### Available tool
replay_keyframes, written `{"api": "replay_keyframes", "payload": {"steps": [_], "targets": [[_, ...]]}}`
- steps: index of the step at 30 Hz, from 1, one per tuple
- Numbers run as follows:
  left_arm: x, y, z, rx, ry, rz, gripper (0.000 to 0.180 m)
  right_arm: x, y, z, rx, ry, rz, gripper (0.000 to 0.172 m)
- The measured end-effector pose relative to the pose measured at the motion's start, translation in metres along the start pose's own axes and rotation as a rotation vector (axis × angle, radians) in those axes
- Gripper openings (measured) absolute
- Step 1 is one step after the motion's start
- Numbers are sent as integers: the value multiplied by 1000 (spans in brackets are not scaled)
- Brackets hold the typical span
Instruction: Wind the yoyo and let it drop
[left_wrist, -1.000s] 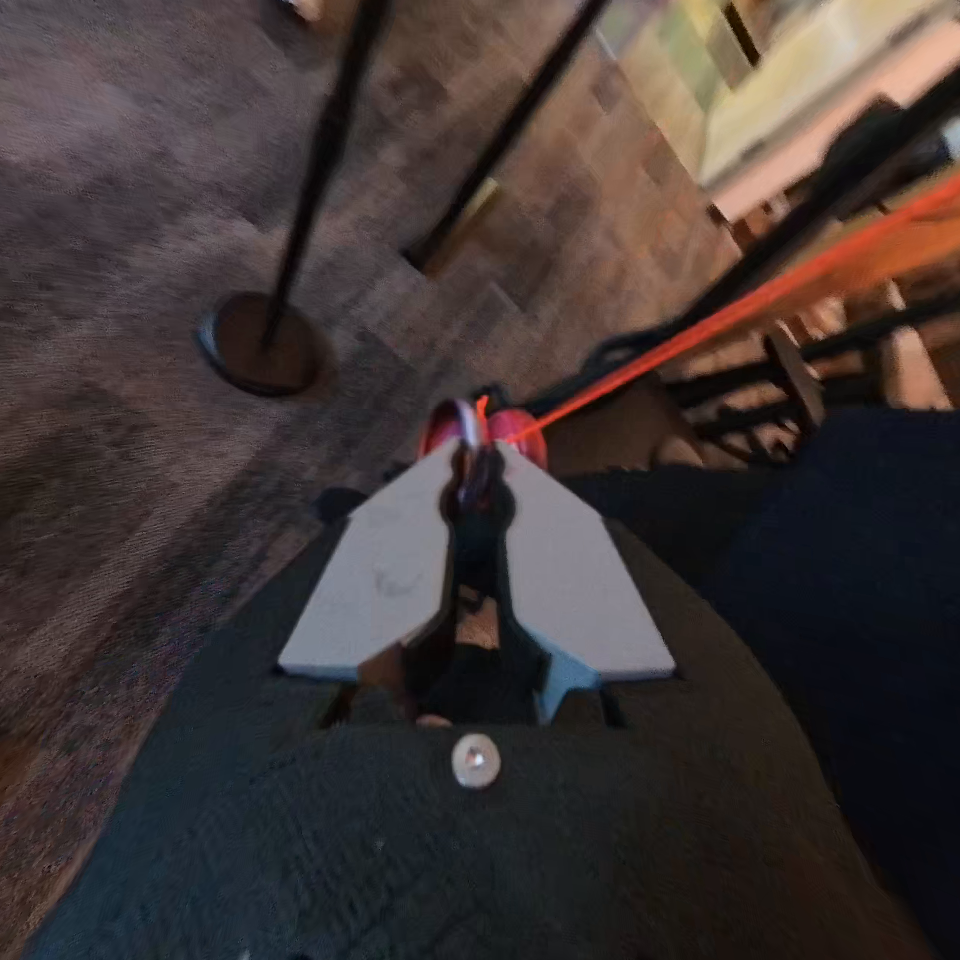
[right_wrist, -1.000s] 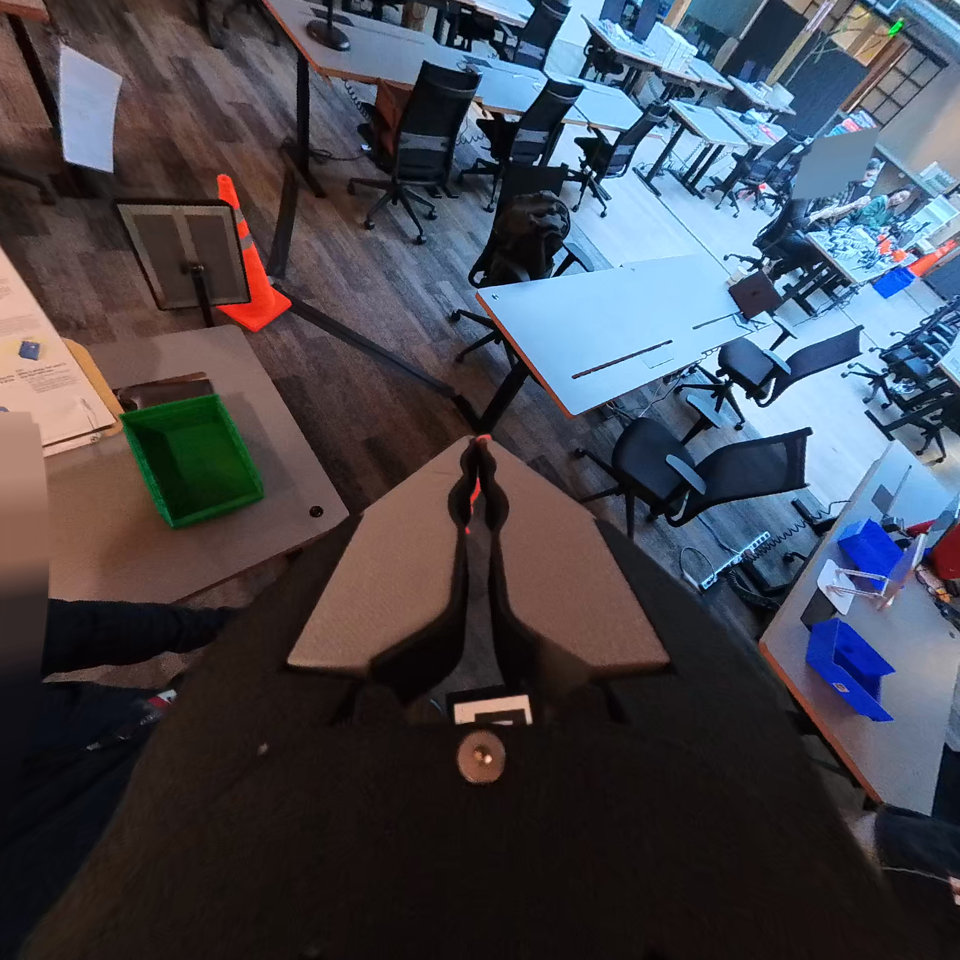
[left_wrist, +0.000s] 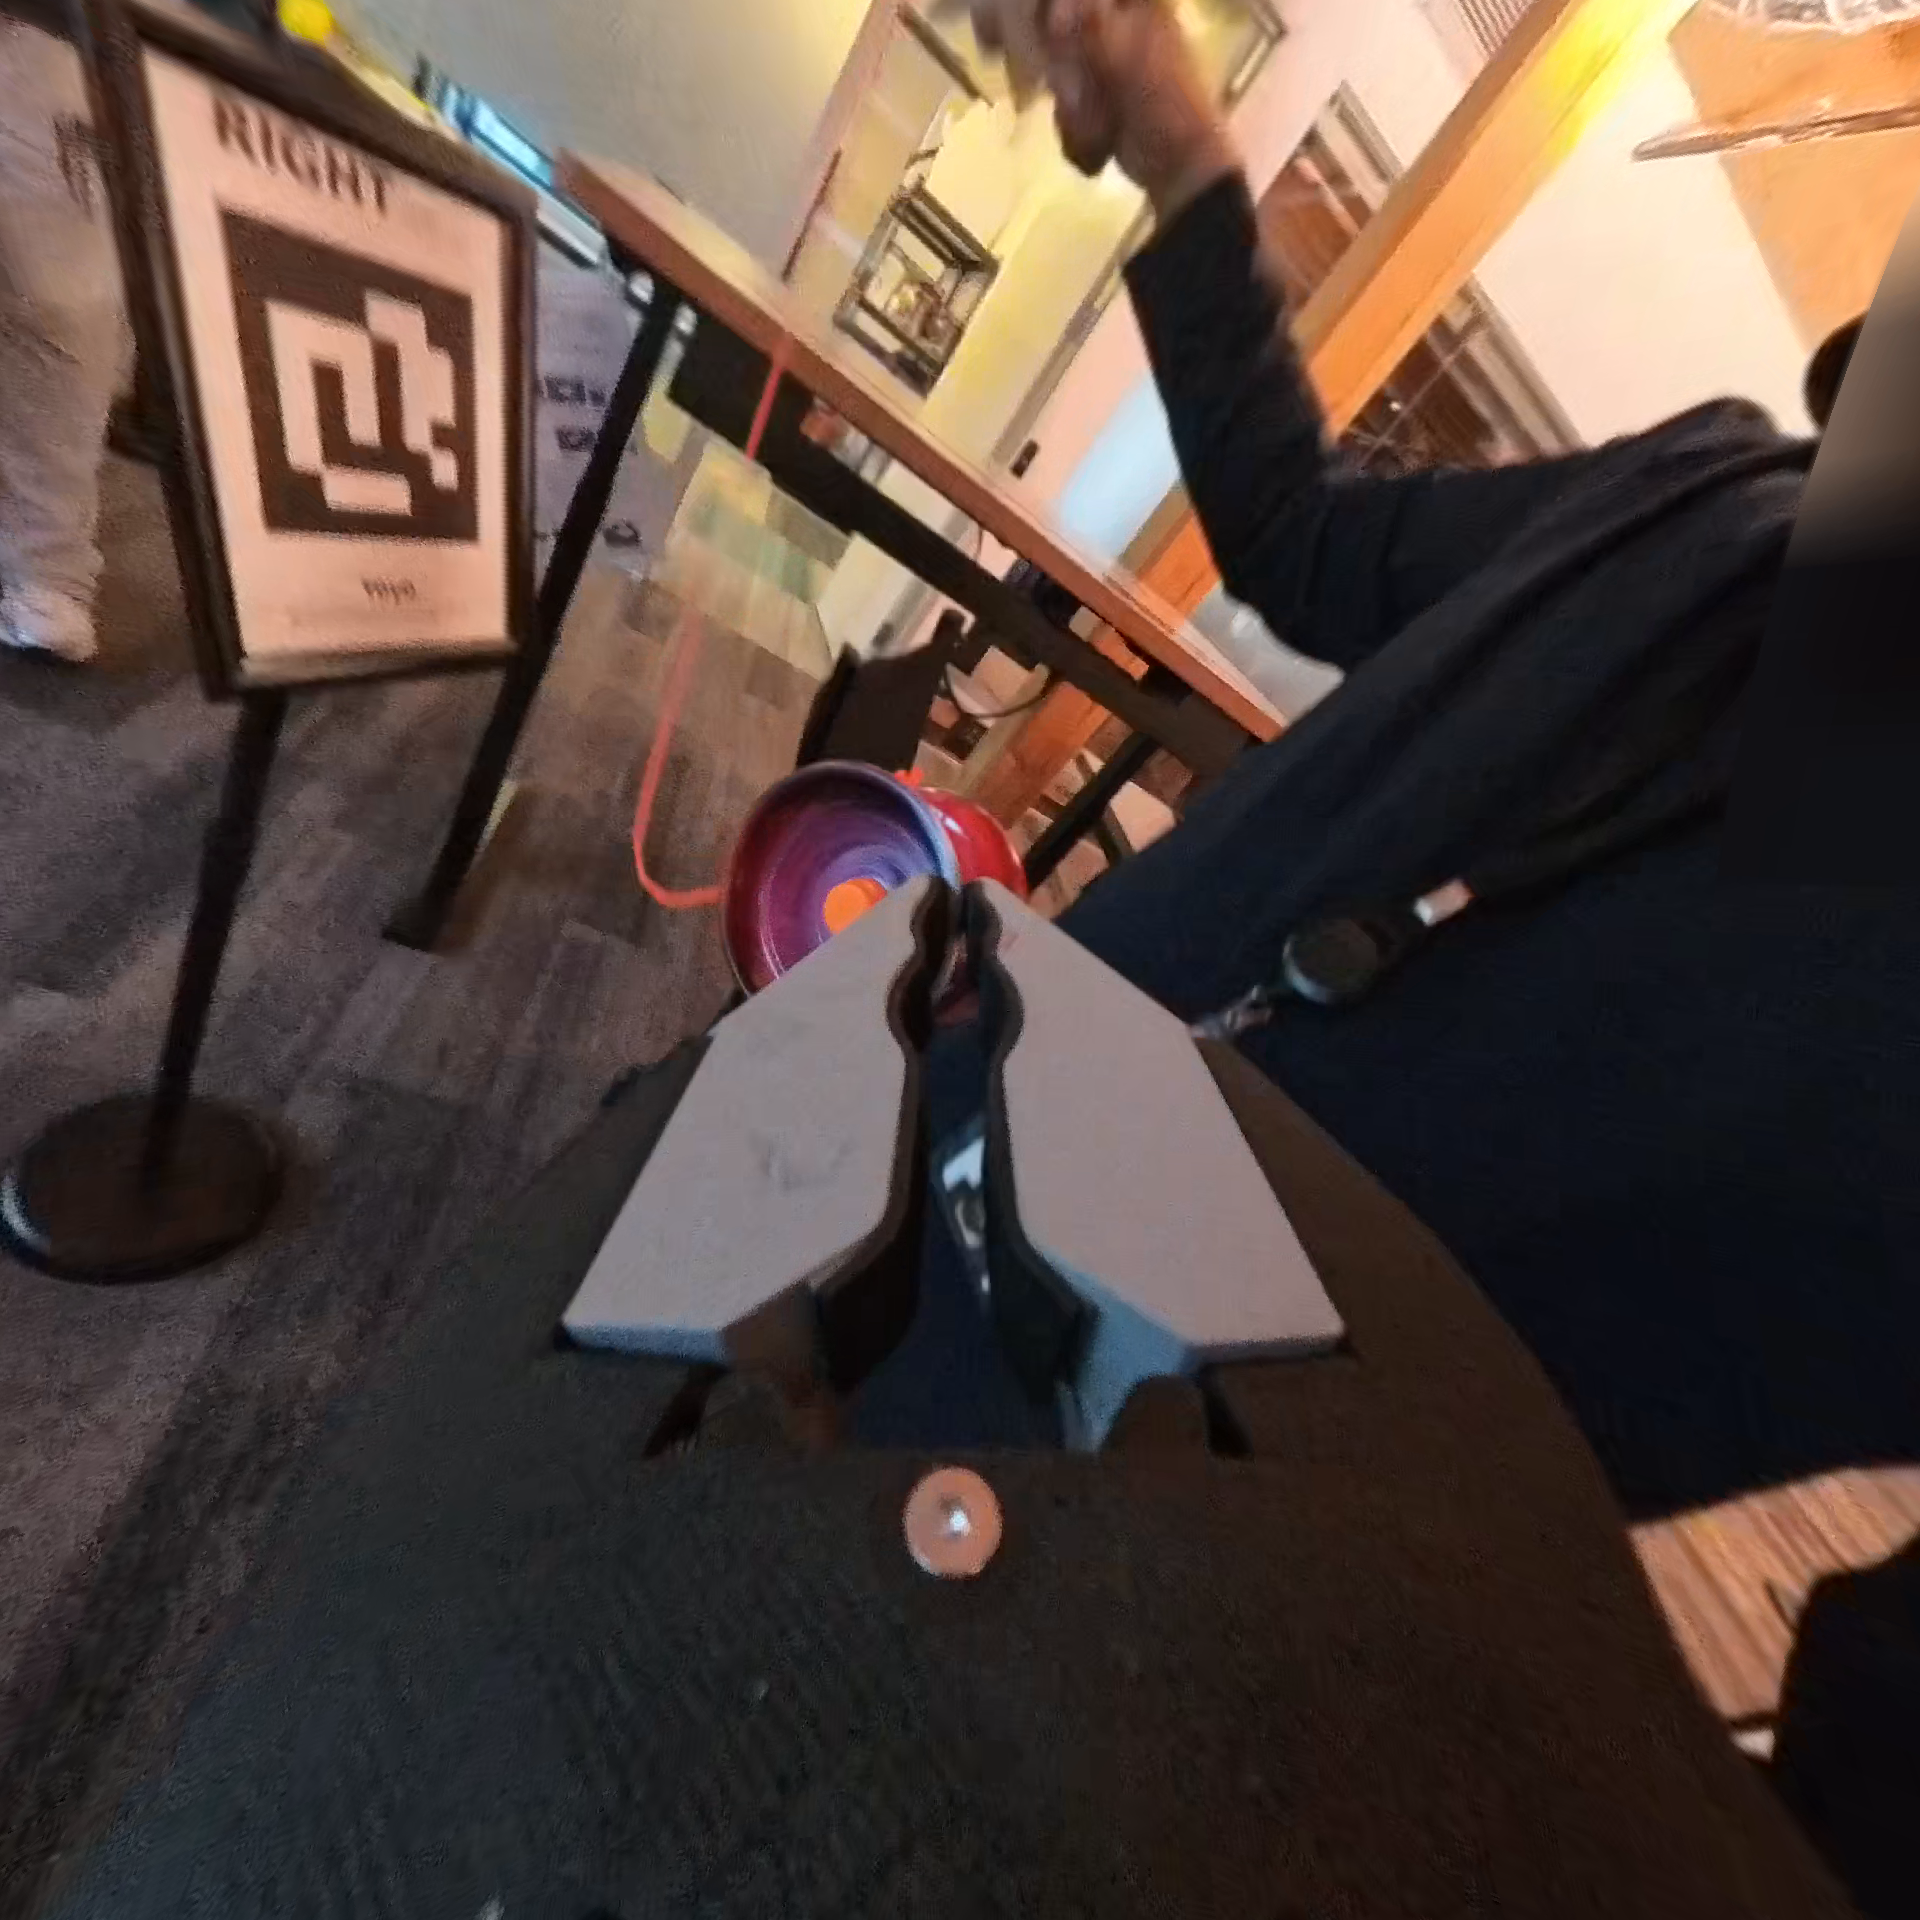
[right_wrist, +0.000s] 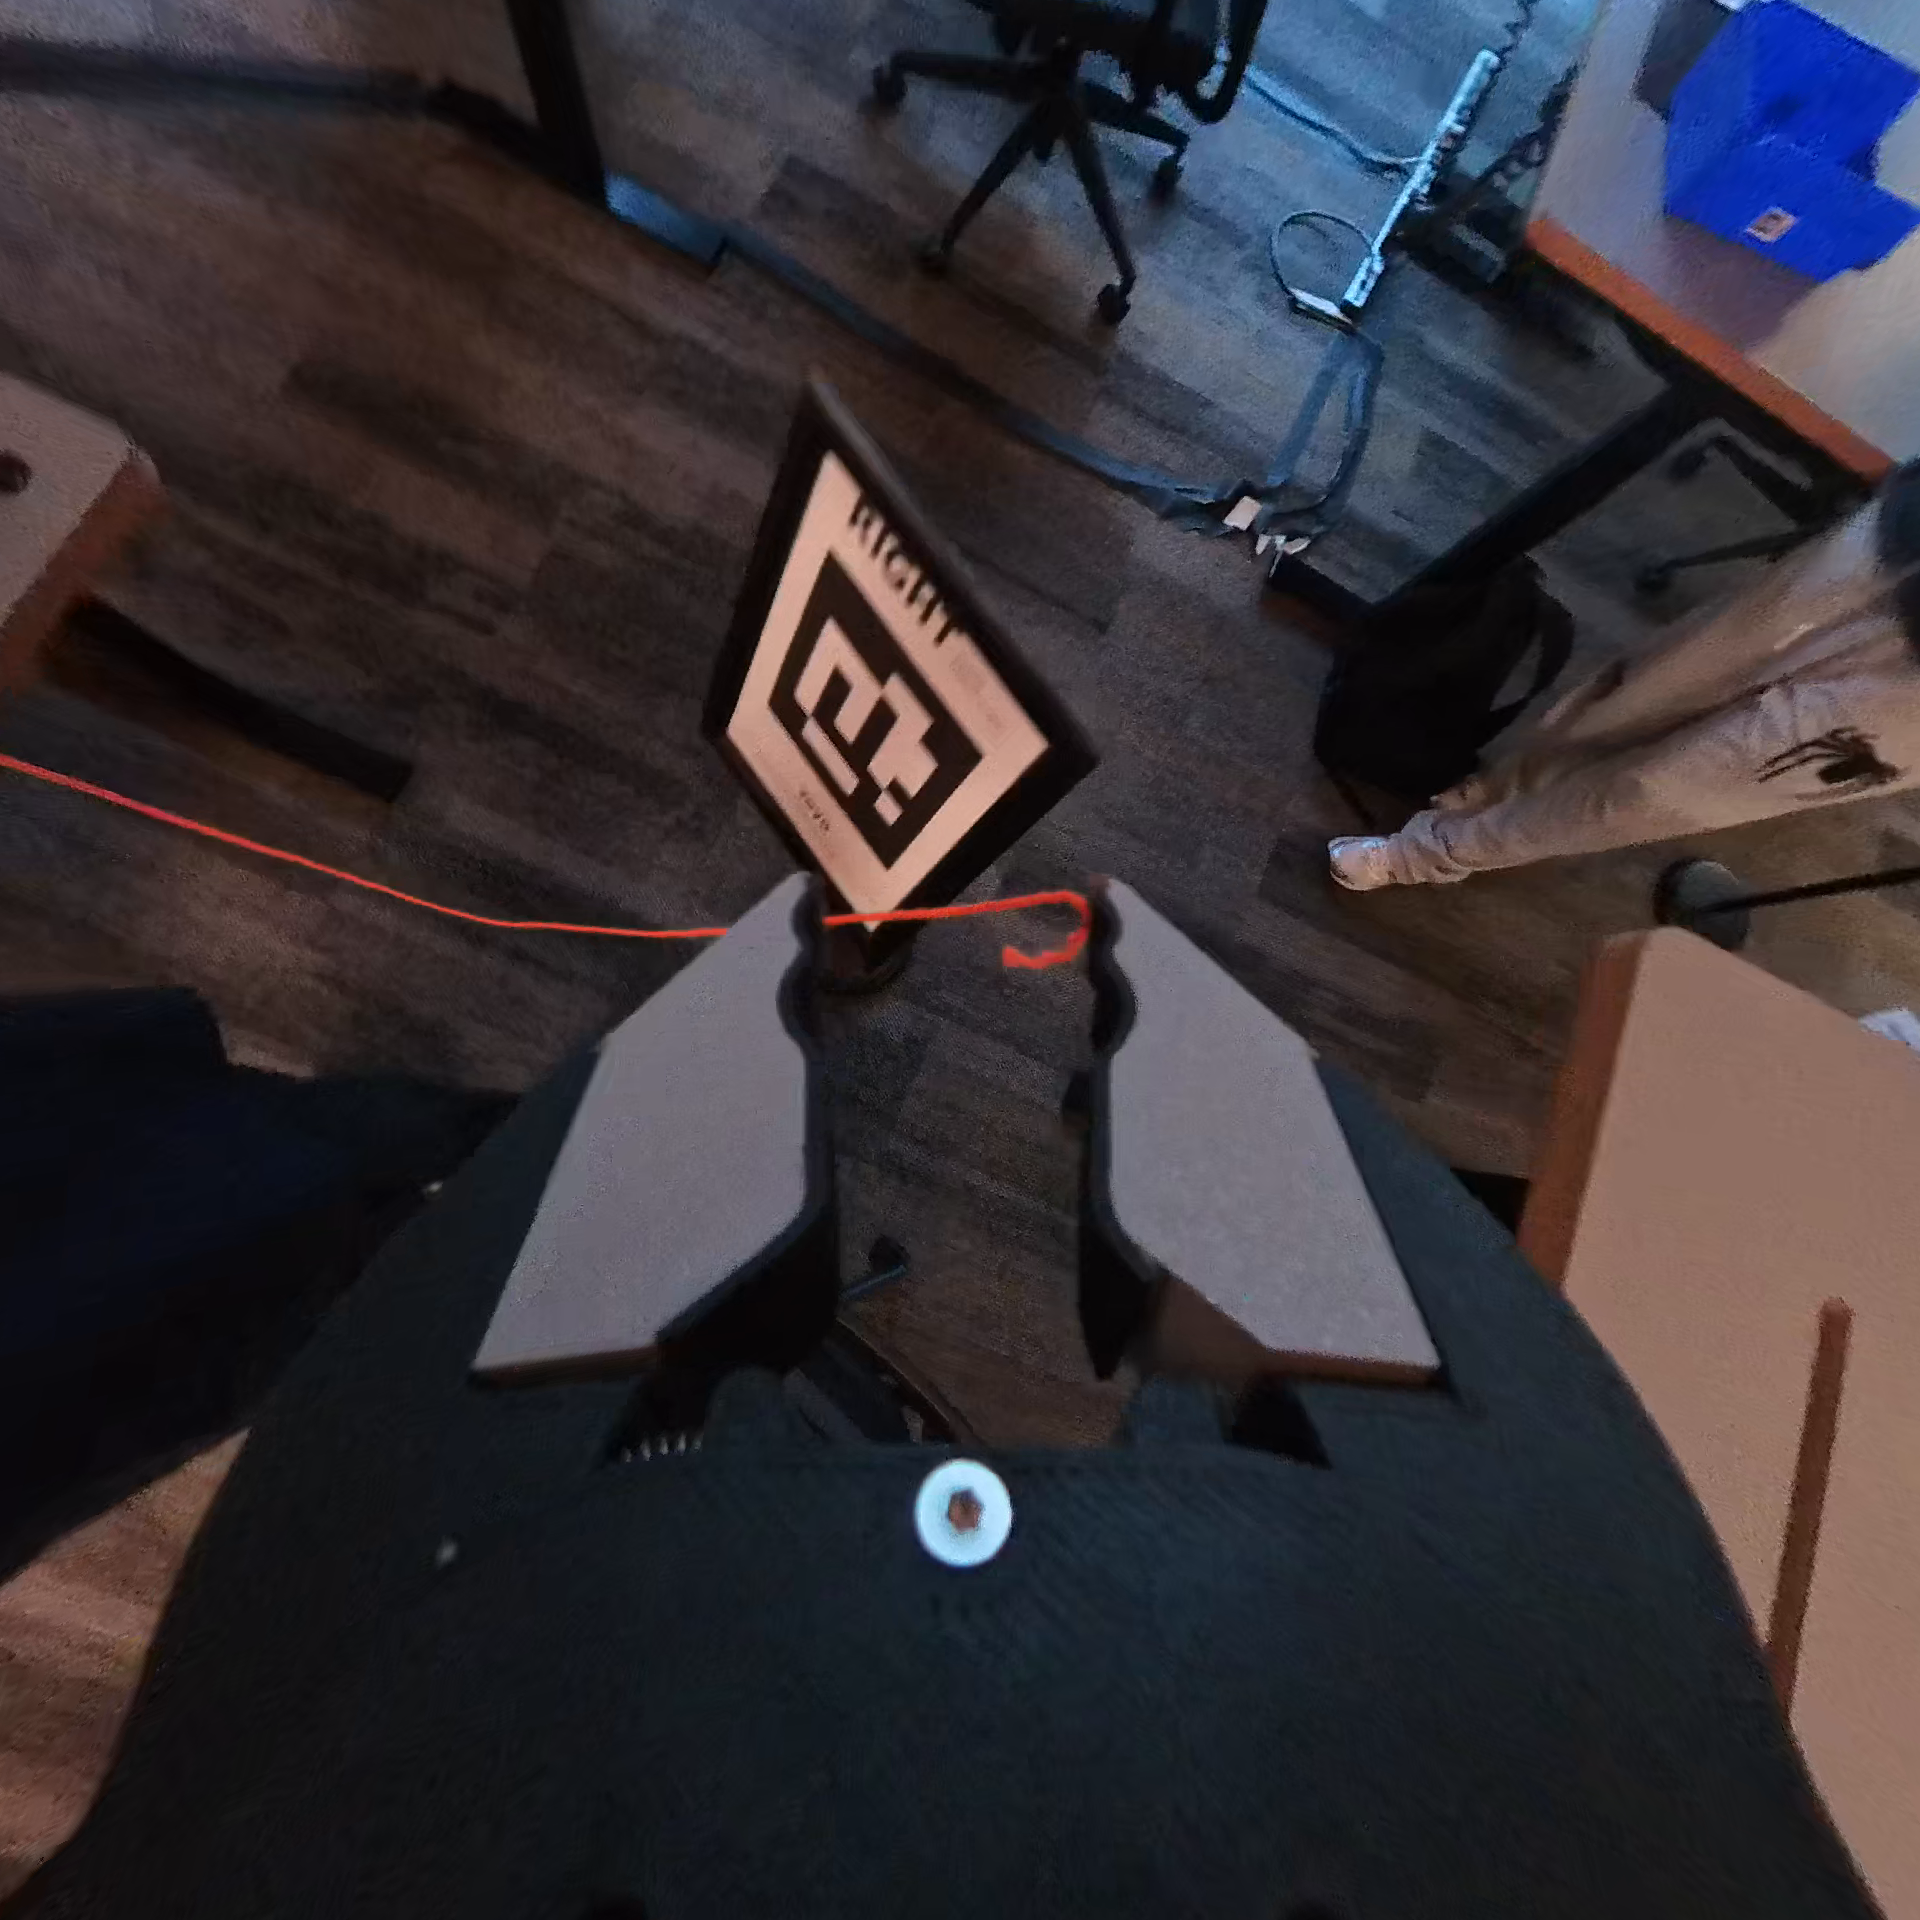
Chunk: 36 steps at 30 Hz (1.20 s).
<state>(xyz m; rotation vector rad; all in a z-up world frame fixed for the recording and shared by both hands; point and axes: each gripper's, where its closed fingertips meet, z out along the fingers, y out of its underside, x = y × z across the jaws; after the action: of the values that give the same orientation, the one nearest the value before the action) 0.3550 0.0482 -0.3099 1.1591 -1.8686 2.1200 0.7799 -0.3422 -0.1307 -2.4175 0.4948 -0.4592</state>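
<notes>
Pinching the yoyo (left_wrist: 873, 883) rim at frame centre, the left tool (left_wrist: 961, 904) steadies it for winding, while the right tool (right_wrist: 951, 925) gapes wide, string (right_wrist: 416, 894) lying loose across its tips.

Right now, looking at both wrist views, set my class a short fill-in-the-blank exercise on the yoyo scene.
1. The left gripper has its jaws closed on the rim of the ____.
2. The jaws of the right gripper stand ____.
3. The string crossing the right gripper's fingertips is ____ in colour.
4. The framed marker sign stands on the ____.

Missing words: yoyo; open; orange-red; floor
</notes>
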Motion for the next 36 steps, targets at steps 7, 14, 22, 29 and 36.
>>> {"api": "replay_keyframes", "payload": {"steps": [7, 14, 22, 29, 36], "targets": [[42, -121, 6, 170, 28, 66, 1, -77, 40, 37, -6, -14, -143, 65], [10, -184, -111, 481, -301, 136, 1, -72, 106, 46, 37, -238, 60, 67], [-31, -145, -251, 634, -604, -30, 1, -1, 189, 40, 223, -268, 496, 61], [-29, -135, -222, 561, -601, -31, 1, 62, 225, 12, 285, -2, 642, 64], [-9, -140, -81, 395, -338, -26, 1, -123, 46, 12, 542, -306, 115, 54]]}}
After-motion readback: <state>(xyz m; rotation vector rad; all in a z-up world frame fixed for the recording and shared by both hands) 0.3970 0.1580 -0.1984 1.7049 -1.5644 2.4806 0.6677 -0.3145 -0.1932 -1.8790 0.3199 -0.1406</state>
